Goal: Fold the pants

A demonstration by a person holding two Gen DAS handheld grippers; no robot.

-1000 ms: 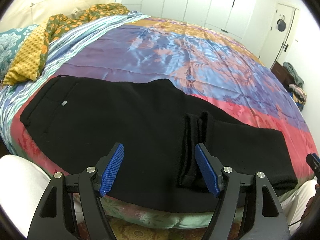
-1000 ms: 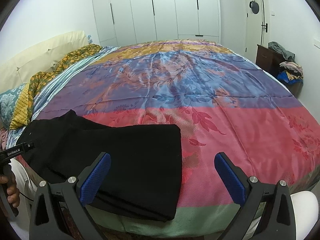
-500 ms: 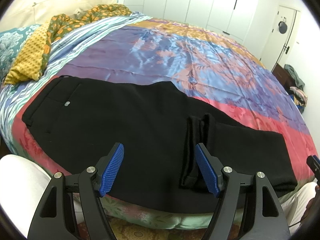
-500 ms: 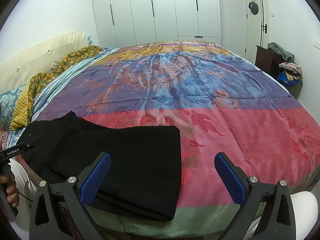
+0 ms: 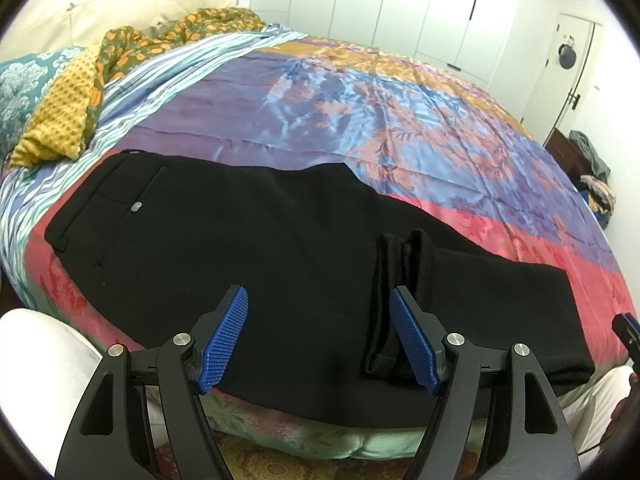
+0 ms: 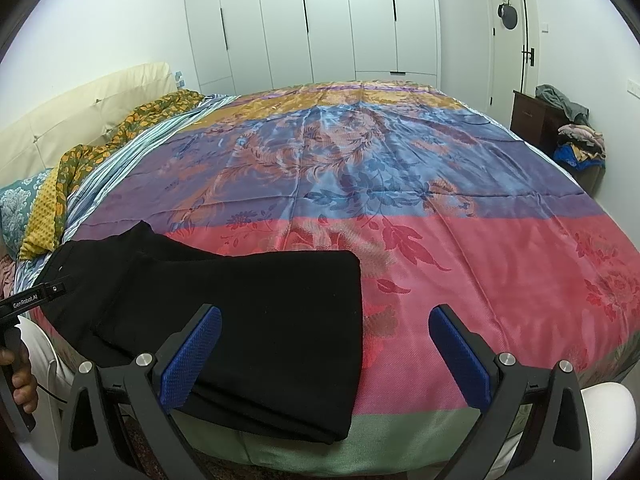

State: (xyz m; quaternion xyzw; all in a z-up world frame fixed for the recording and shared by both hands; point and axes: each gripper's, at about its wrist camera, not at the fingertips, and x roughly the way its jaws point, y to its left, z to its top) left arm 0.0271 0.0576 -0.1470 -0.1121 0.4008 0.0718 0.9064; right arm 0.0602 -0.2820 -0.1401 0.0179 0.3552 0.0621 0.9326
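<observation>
Along the bed's [image 5: 440, 128] near edge, black pants [image 5: 248, 248] lie flat, waistband left, hems right. Left tongs [image 5: 318, 334] and right tongs [image 6: 324, 354] hover released; each should pinch both fabric layers squarely before the fold.

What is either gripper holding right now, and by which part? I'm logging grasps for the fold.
Nothing is held. The left gripper and right gripper are both open above the black fabric pants lying on the bed.
</observation>
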